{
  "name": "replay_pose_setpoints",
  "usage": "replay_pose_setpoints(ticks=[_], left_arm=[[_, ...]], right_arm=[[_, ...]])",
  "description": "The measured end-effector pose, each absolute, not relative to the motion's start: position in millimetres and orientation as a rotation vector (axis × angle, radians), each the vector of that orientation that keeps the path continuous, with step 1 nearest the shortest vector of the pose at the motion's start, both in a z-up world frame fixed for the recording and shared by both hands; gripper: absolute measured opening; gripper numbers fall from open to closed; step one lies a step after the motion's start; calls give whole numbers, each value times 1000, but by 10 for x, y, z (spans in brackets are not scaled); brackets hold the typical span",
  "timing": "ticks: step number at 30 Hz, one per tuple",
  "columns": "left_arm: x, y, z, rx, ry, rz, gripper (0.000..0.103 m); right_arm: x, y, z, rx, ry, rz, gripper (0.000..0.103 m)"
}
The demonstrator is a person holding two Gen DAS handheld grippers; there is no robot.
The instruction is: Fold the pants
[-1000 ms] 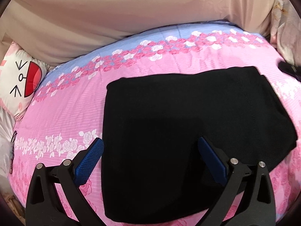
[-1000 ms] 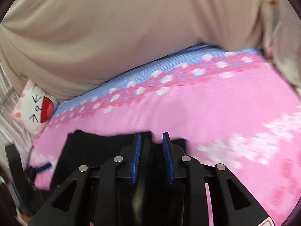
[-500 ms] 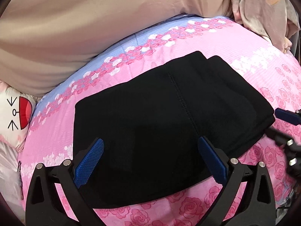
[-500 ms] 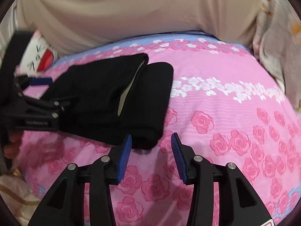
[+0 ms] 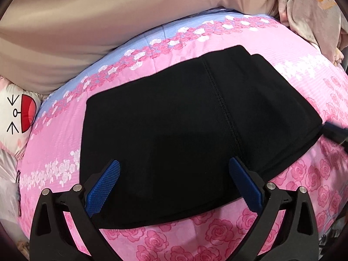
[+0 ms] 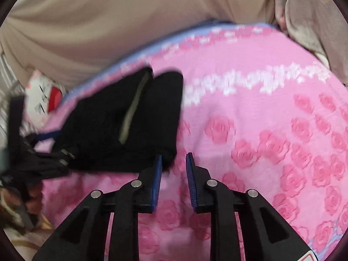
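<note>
The left black two-finger gripper with blue ridged pads [image 5: 174,179] has its fingers spread far apart and holds nothing; the right black two-finger gripper with blue pads [image 6: 174,169] has a small gap between its fingers and holds nothing; it looks blurry.

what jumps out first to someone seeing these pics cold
The folded black pants lie mid-frame on a loud pink rose-print bedspread. The left gripper hovers over their near edge, jaws wide open. A cartoon cat pillow peeks in at the far left.
</note>
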State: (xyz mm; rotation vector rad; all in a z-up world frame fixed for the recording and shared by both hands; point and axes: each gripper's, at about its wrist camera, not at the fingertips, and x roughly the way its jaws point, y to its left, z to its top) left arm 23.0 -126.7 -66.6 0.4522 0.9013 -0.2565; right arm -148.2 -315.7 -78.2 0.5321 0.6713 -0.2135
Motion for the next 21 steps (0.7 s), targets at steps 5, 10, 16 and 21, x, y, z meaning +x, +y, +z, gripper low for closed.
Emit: replay_pose_setpoints(ticks=[5,10,16,21], left_arm=[[254,-1300,-579,445,881,-245,98],[314,-1294,-532,445,880,-207,98],[387,-1228,-520,420,890,-183,98],[441,-1163,-557,403,916,-169,98]], right_arm=[[-1140,-3167,-631,601,639,-95,50],[-693,-2936,-789,583,715,-17,51],[-459,-2828,-903,542,787,-40,54],[-394,-2767,-880,524,781,-28,65]])
